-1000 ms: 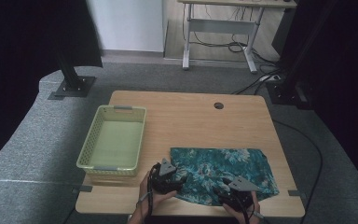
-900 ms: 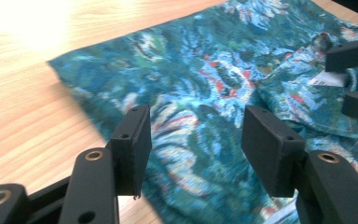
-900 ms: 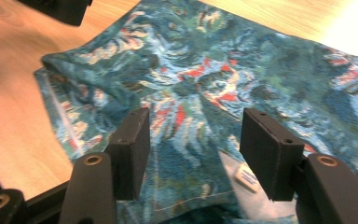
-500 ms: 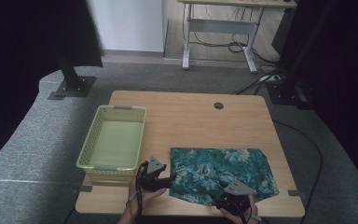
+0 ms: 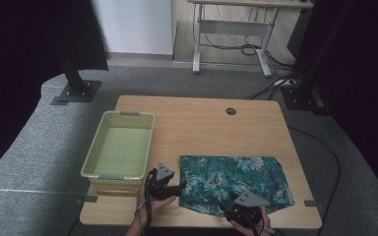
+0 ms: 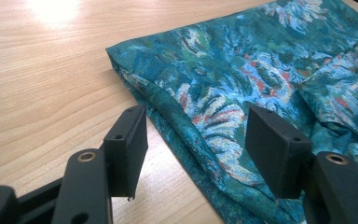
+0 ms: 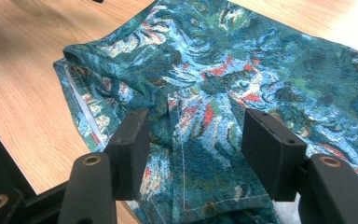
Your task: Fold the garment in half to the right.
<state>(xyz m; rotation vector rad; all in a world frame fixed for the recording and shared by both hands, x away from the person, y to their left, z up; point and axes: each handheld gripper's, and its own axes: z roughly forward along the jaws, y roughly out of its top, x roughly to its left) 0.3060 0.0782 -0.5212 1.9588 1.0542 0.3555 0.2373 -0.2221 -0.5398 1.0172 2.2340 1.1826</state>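
Note:
A teal floral cloth (image 5: 236,179) lies folded flat on the wooden table (image 5: 202,128), toward its near right. My left gripper (image 5: 179,188) sits at the cloth's left edge, pointing right. Its jaws have just been opening and stand wide in the left gripper view (image 6: 198,123). The cloth's hem (image 6: 186,121) lies on the table between them, and no pad presses on it. My right gripper (image 5: 238,205) is at the cloth's near edge. In the right gripper view (image 7: 196,123) it stands open over a folded corner of the cloth (image 7: 205,154).
A pale green plastic basket (image 5: 128,114) stands empty on the table's left side, just beyond the left gripper. A round cable hole (image 5: 231,111) is near the far edge. Bare wood lies between the basket and the cloth.
The left gripper has drawn back a little to the left, from over the cloth's corner to its left edge. The right gripper has hardly moved.

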